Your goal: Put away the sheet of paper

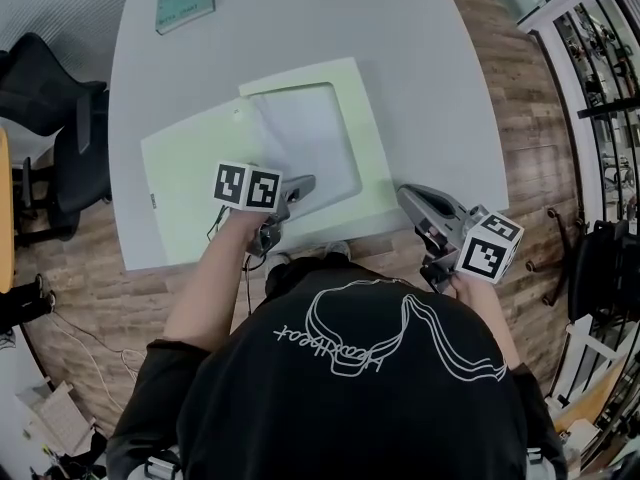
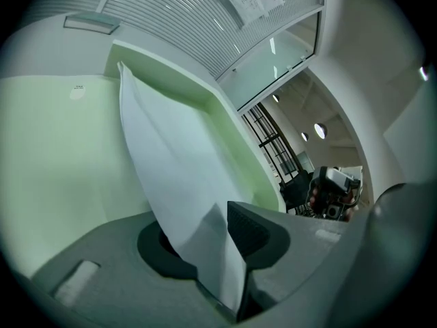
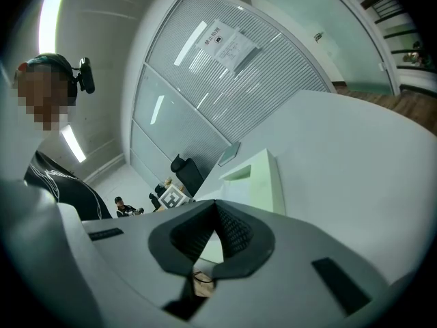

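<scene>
1 sheet [image 2: 171, 162] (edge upright) inside parted left gripper [image 2: 205, 241].

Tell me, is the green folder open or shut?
Open. The folder lies spread on the table, with the paper showing inside.

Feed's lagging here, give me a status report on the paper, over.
Left gripper open, sheet between its jaws. Right gripper shut, empty. Sheet on open green folder. Nothing in the way.

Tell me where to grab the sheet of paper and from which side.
Take the sheet of paper by its near edge, from the person's side: that edge curls up off the green folder, standing between the left gripper's open jaws.
</scene>
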`<state>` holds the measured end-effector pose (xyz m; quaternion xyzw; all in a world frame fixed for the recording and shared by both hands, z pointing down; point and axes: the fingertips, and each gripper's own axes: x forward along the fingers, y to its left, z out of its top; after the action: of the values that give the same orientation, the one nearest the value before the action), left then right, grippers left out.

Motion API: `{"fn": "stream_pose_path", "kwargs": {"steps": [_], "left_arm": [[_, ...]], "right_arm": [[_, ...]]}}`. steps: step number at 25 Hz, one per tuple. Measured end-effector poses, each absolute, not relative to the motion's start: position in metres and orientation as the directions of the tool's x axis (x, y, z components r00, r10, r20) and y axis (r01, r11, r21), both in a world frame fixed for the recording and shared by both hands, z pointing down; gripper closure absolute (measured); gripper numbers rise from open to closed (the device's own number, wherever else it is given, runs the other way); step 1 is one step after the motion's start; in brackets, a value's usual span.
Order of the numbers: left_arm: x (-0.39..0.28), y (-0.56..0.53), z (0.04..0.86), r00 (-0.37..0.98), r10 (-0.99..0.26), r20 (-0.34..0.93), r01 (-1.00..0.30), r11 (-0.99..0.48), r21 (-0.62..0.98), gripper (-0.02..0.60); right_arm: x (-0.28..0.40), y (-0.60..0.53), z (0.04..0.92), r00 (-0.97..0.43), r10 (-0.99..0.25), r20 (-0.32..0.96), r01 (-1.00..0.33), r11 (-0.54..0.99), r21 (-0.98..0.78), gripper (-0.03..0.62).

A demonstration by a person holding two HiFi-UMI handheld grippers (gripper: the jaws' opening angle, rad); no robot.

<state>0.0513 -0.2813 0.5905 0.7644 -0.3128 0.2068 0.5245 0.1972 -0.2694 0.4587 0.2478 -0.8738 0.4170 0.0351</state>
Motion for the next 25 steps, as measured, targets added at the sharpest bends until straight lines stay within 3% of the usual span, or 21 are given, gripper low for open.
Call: {"fn": "stream_pose_path", "kwargs": {"steps": [11, 25], "left_arm": [[0.056, -0.285, 0.593, 0.718, -0.24, 0.653, -0.696, -0.267, 0.667, 0.462], [0.011, -0.276, 0.574, 0.661, -0.357, 0.66, -0.745, -0.206, 0.635, 0.416]], "right_arm": [[0.201, -0.27, 0.464, -0.882, -0.388, 0.267, -0.453, 0.543, -0.707, 0.585], [0.174, -0.27, 0.455, -0.897, -0.361, 0.257, -0.429, 0.562, -0.707, 0.586]]}}
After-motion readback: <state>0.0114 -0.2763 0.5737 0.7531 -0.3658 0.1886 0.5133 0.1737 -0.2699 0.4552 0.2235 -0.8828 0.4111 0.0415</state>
